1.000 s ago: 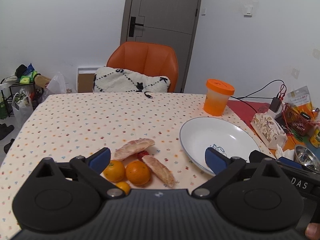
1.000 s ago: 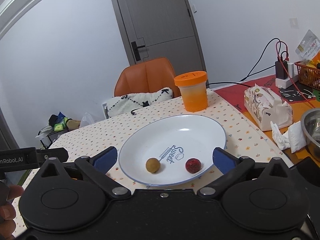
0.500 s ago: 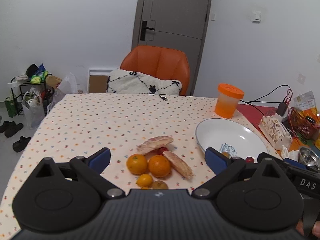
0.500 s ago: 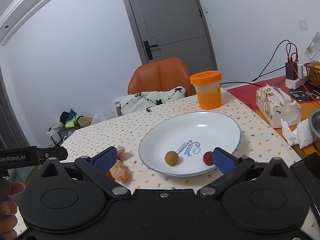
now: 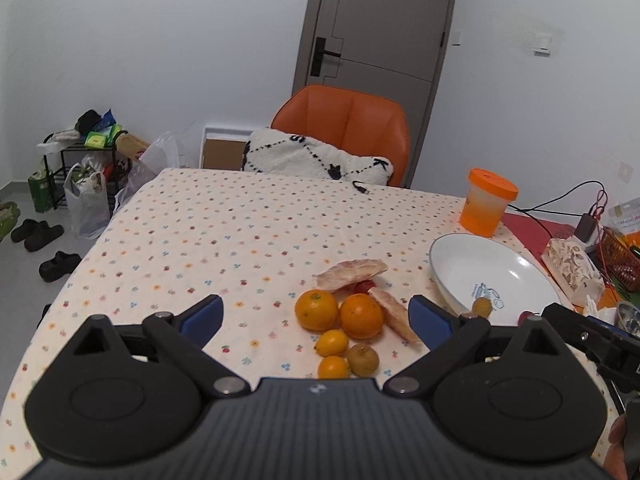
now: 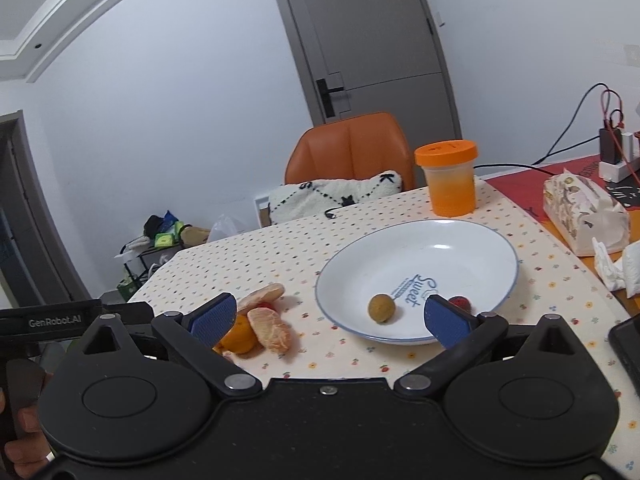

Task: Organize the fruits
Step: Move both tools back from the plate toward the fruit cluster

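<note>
Right at the bottom of both frames are my two claws. My left claw (image 5: 316, 318) is spread wide with nothing in it, and my right claw (image 6: 328, 316) is gaping too, also empty. Blue pads on all four tips.

Just past the left claw, lower middle of the left view, sits the fruit pile on the bench (image 5: 224, 224) with its dotted cloth. Nearest me are a small kumquat (image 5: 333, 367) and a brownish round fruit (image 5: 363, 359) side by side, with a second kumquat (image 5: 331, 342) just behind. Then two oranges (image 5: 317, 309) touching each other, the right one (image 5: 361, 315) pressed against a peeled citrus segment (image 5: 394, 317). Behind those is another pale segment (image 5: 351, 274) with something small and red (image 5: 363, 287) tucked under it, can't tell what exactly.

Over at the right of the left view, centre of the right view, is the white plate (image 6: 460, 248) with "Sweet" printed on it. Inside it there's a brown round fruit (image 6: 382, 308) and a red one (image 6: 459, 302) half hidden behind my right claw's pad.

Further back, an orange-lidded cup (image 6: 450, 178) stands just behind the plate, and a tissue pack (image 6: 582, 210) is off to the right. At the far end an orange chair (image 5: 344, 120) holds a white cushion (image 5: 316, 156), with a grey door (image 5: 380, 20) behind.
</note>
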The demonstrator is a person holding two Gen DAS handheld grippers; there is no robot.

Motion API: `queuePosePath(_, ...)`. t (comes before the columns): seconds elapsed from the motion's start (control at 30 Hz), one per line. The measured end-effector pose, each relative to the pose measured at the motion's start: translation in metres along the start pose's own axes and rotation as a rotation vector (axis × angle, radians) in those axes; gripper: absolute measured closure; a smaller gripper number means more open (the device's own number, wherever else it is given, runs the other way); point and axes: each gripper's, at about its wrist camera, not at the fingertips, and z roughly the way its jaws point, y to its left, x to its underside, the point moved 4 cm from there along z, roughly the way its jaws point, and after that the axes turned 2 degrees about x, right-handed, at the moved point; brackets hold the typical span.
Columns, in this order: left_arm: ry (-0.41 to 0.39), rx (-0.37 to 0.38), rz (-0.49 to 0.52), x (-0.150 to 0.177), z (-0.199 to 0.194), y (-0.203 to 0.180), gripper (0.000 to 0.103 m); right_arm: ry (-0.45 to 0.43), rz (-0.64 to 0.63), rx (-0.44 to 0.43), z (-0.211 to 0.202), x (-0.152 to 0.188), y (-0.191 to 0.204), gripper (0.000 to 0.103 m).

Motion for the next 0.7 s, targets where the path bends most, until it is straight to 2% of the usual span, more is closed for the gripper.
queuePosePath(0.2,-0.001,0.007,-0.029,0.007,0.003,0.009,0.007,0.019,-0.012,-0.012,0.005,0.004,0.007,0.012)
queuePosePath(0.4,0.027,0.010,-0.035,0.018,0.012,0.012,0.015,0.041,-0.018,-0.044,0.009,0.010,0.015,0.018)
queuePosePath(0.7,0.069,0.008,-0.052,0.031,0.025,0.015,0.029,0.081,-0.036,-0.072,0.019,0.020,0.023,0.022)
